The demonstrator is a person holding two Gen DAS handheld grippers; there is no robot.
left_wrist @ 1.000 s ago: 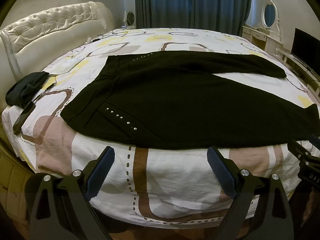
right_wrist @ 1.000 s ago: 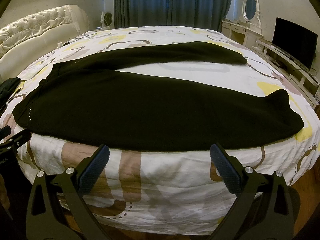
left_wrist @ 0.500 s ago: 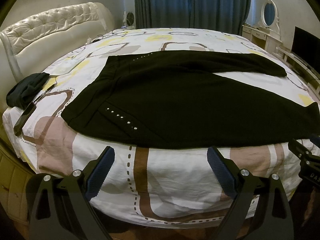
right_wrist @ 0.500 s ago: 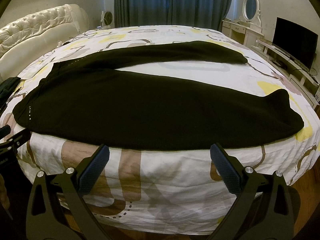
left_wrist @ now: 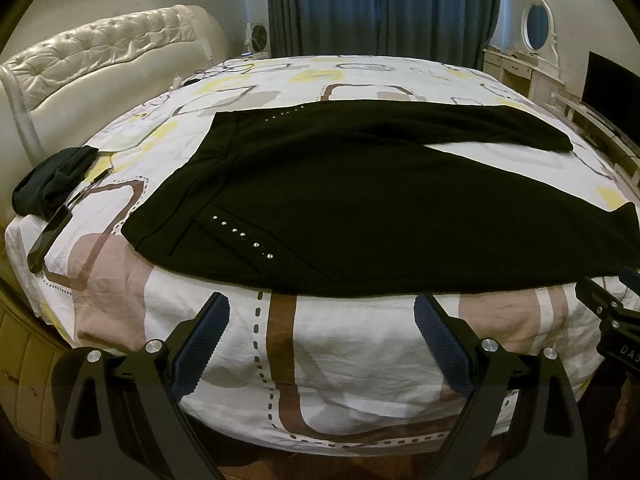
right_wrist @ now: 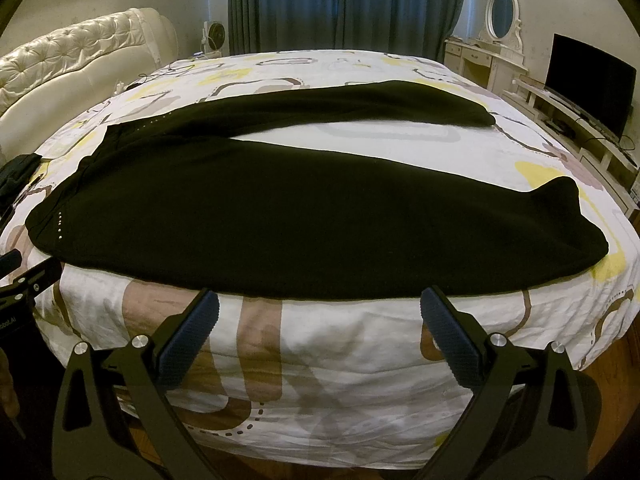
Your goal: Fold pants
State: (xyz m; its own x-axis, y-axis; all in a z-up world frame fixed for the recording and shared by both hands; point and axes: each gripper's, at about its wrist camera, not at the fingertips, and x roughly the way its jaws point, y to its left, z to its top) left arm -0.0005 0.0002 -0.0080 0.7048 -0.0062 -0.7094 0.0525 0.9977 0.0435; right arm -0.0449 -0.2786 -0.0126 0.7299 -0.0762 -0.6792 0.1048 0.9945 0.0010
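Left tool (left_wrist: pixel 322 318) wide open, nothing gripped, blue ribbed pads (left_wrist: pixel 202 344) spread apart and hanging just off the near edge of the bed (left_wrist: pixel 360 352), short of the fabric. Right tool (right_wrist: pixel 320 314) same story: fully spread, empty, pads (right_wrist: pixel 450 340) below the near hem line, no contact with cloth. Black pants (left_wrist: pixel 360 216) laid flat on the patterned bedspread (right_wrist: pixel 320 352), waistband toward the left near the headboard (left_wrist: pixel 100 52), legs running right and splayed in a V with a wedge of bedspread showing between them. Near leg along the bed's front edge, cuff end (right_wrist: pixel 560 216) slightly humped at the right; far leg (right_wrist: pixel 360 104) stretched toward the far right corner. Row of small silver studs (left_wrist: pixel 240 234) on the near hip, second row (left_wrist: pixel 284 114) on the far hip. Unfolded so far. Dark bundled garment (left_wrist: pixel 52 184) at the left edge of the bed, well apart from the pants, with a dark phone-like slab (left_wrist: pixel 48 240) just beside it. In the left view, part of the other tool's body visible at the right edge; in the right view, the same at the left edge. Background: blue curtains (right_wrist: pixel 348 0), small fan (right_wrist: pixel 216 34), white vanity with oval mirror (right_wrist: pixel 500 12), dark TV screen (right_wrist: pixel 588 80) on a low stand at right.
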